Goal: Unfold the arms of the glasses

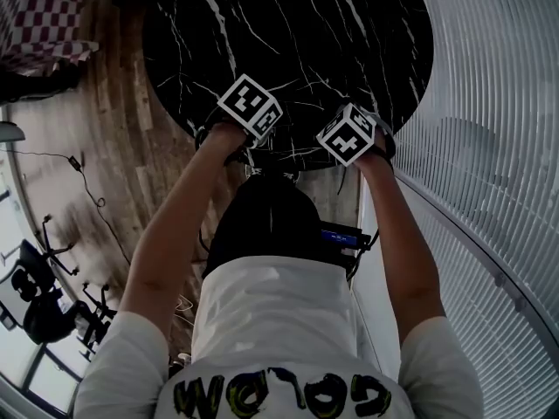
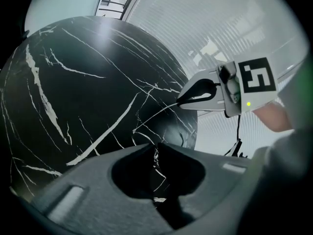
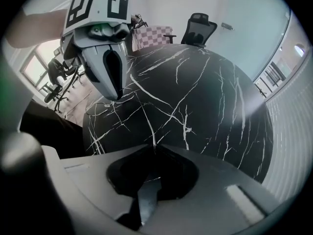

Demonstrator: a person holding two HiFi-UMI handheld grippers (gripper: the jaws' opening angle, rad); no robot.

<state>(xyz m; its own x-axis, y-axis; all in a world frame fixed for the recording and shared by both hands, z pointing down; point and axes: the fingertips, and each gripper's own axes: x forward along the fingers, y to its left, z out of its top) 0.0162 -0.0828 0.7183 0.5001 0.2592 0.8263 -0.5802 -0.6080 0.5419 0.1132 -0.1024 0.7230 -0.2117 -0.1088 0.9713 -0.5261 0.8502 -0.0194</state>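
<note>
Glasses seen in no view, so bearing untold; left gripper (image 2: 155,150) and right gripper (image 3: 155,148), jaws closed and empty, held over table (image 1: 332,33) near edge.

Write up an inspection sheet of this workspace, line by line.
Surface: round black marble table with white veins.
Job's things: nothing seen; no glasses in any view.
Clutter: nothing seen on the table.
Grippers: left hand-held gripper and right hand-held gripper over the table's near edge, jaws together, nothing between them.
Cables: one cable trails across the floor; another cable hangs below the right gripper.
Surroundings: wooden floor, ribbed white wall, office chair.
</note>
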